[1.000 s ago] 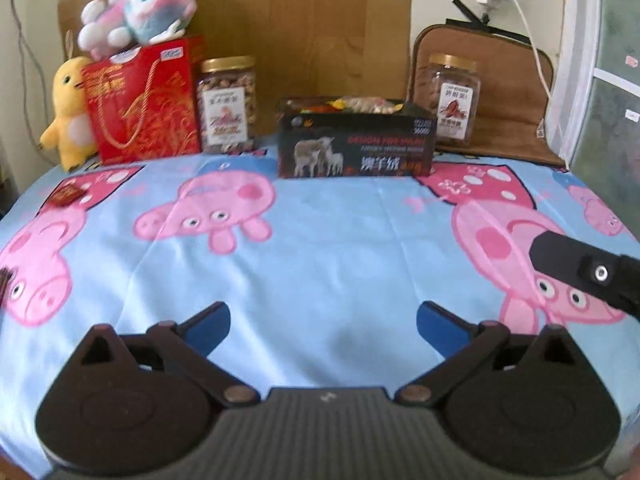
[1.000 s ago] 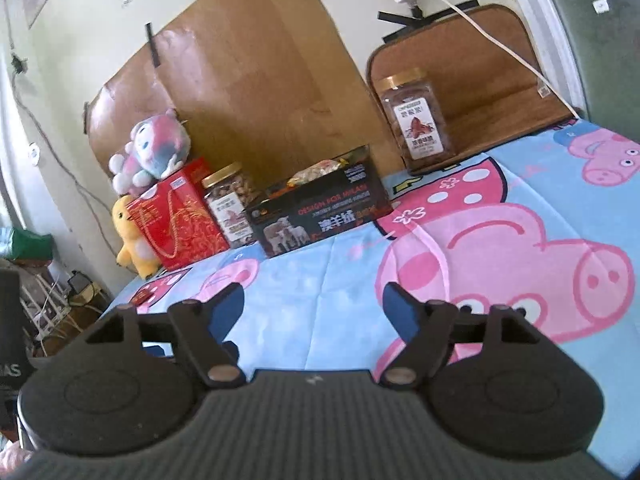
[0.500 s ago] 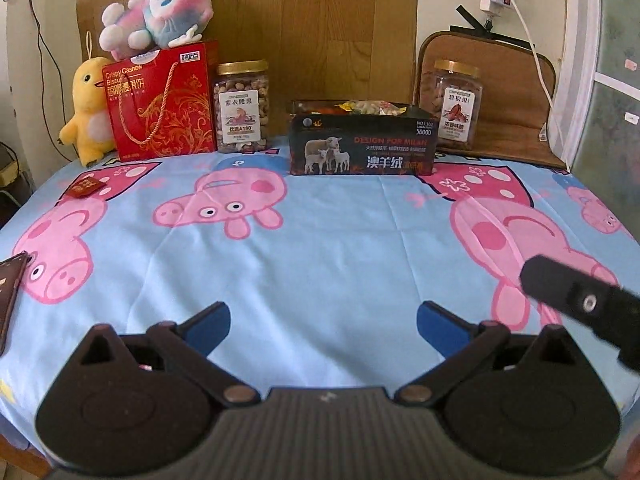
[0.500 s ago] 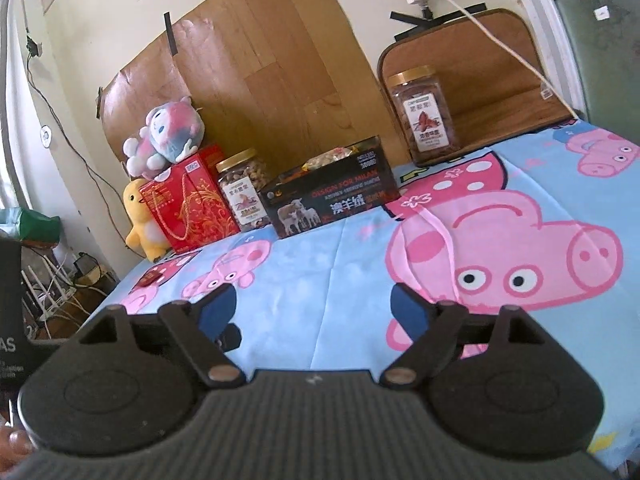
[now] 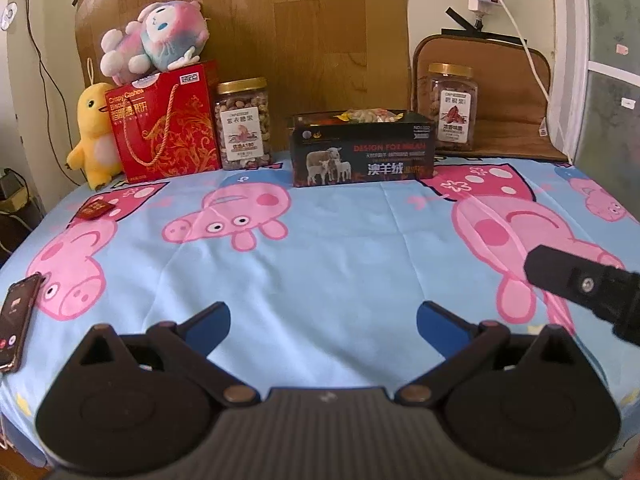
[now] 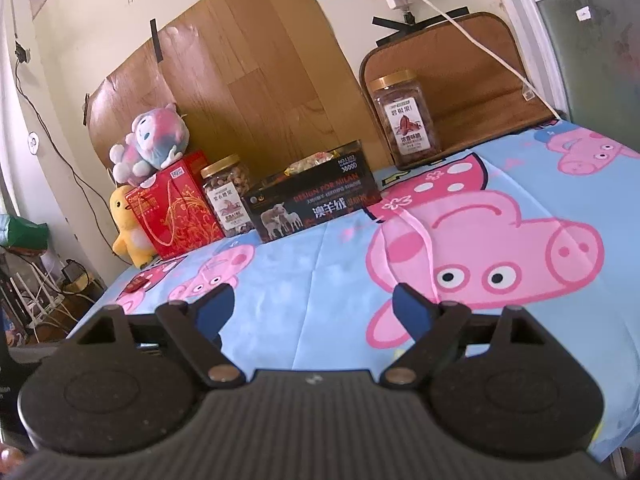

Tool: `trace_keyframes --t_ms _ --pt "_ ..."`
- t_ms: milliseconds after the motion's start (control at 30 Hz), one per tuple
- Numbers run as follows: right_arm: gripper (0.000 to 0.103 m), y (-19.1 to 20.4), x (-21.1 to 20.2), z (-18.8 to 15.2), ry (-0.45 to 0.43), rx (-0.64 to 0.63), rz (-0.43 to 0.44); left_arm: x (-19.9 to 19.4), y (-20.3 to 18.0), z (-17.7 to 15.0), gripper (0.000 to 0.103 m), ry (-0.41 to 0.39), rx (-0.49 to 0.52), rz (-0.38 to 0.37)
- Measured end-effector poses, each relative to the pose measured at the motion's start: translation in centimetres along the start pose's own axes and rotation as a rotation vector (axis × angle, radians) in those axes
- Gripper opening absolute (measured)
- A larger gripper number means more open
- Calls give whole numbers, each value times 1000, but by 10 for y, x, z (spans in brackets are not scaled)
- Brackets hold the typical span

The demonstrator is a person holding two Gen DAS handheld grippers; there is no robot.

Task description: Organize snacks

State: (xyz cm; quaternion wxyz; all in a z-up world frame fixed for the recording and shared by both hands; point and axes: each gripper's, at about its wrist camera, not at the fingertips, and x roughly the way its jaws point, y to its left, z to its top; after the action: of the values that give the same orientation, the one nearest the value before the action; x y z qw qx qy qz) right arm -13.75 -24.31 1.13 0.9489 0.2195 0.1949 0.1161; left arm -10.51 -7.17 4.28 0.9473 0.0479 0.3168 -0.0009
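Note:
A dark open box (image 5: 362, 152) holding several wrapped snacks stands at the back middle of the table (image 5: 320, 248). A nut jar (image 5: 244, 124) sits left of it, beside a red gift bag (image 5: 164, 128). A second jar (image 5: 452, 108) stands to the box's right. A small red packet (image 5: 94, 210) lies alone at the left. My left gripper (image 5: 322, 312) hovers open over the near table, nothing between its fingers. My right gripper (image 6: 313, 296) is also near the front edge, its jaws opening to their widest and empty. One of its fingers (image 5: 580, 280) shows at the right of the left wrist view.
A phone (image 5: 14, 320) lies at the table's left edge. A yellow plush duck (image 5: 94, 136) and a pink plush (image 5: 156, 42) sit by the gift bag. A brown cushion (image 5: 508, 92) leans on the wall behind the right jar, with a cable hanging above.
The left wrist view has drawn back a little, bringing the phone into sight at the left edge. The right gripper's jaws have spread slightly wider.

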Motion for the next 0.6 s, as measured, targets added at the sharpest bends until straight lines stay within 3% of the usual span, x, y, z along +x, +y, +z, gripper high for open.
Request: trace_keyframes --t_ms 600 --pt "88 0 -1 -2 33 10 31 -1 -3 -4 103 4 33 3"
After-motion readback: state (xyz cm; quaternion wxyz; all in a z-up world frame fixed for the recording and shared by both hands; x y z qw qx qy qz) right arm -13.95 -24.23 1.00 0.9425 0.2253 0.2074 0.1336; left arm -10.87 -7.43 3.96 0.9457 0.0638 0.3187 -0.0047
